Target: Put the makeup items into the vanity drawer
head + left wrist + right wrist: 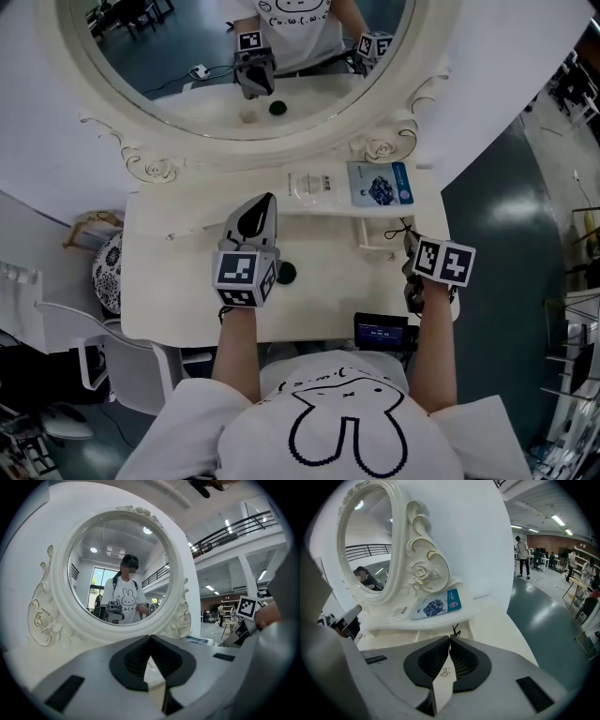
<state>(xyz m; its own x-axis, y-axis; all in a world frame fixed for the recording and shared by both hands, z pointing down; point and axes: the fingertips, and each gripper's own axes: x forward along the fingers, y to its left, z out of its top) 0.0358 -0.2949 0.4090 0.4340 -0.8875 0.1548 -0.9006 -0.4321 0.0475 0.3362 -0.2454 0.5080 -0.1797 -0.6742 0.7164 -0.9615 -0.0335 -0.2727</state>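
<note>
We held our right gripper pinched on a thin black item, angled down beside the shelf, likely bound for the drawer. The blue sachet and white sachet lay there. Our left gripper hovered closed and empty.

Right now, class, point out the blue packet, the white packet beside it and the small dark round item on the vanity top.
blue packet point(380, 184), head view, middle of its front.
white packet point(314, 185), head view, middle of its front.
small dark round item point(286, 273), head view, its top.
</note>
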